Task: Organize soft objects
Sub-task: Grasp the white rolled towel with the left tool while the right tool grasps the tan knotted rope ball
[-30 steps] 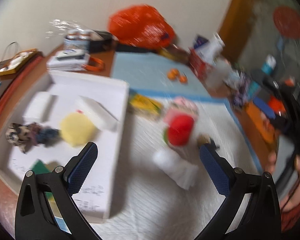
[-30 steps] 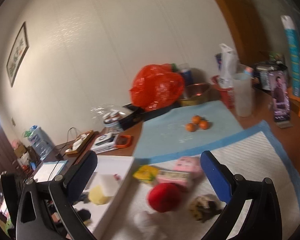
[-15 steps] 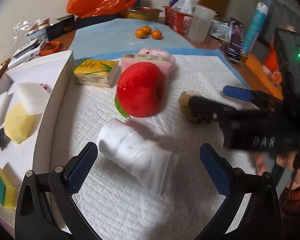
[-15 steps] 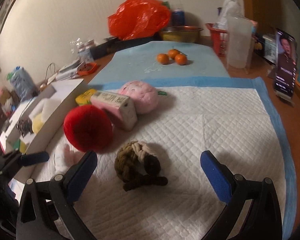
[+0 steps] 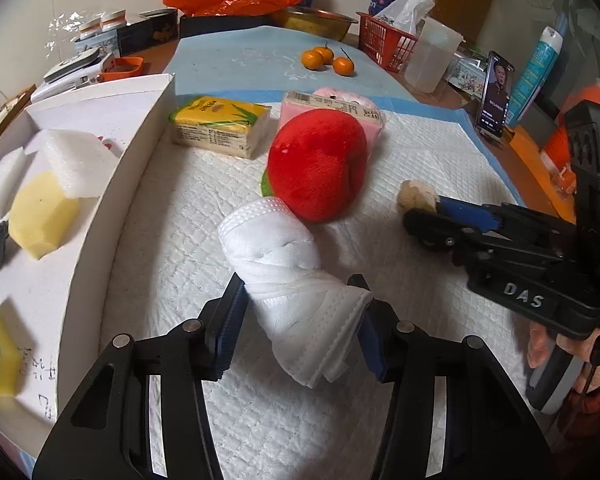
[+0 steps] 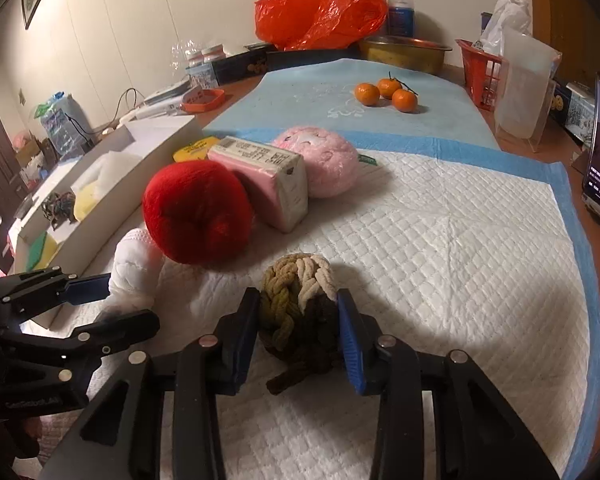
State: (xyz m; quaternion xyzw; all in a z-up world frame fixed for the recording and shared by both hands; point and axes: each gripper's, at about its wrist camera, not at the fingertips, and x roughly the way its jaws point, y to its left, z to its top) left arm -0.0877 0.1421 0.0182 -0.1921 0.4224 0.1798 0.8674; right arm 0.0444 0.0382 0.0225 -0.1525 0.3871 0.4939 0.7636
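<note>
My left gripper (image 5: 298, 328) is shut on a rolled white cloth (image 5: 288, 276) that lies on the white quilted pad (image 5: 188, 248). My right gripper (image 6: 298, 328) is shut on a knotted rope ball (image 6: 300, 300) in brown, olive and cream, also on the pad. A red plush apple (image 5: 320, 164) lies just beyond the cloth. Behind it are a pink tissue pack (image 6: 268, 176), a pink plush (image 6: 324, 164) and a yellow tissue pack (image 5: 220, 124). The white tray (image 5: 132, 184) on the left holds foam blocks and sponges (image 5: 40, 212).
Three tangerines (image 5: 326, 60) sit on the blue mat at the back. An orange plastic bag (image 6: 320, 8), a metal bowl (image 6: 404, 52), a red basket (image 6: 480, 72) and a clear jug (image 6: 524, 84) line the far edge. A phone (image 5: 496, 92) stands at the right.
Both grippers moved forward and down and closed: the left onto the white cloth roll, the right onto the rope ball. Both were open half a second ago.
</note>
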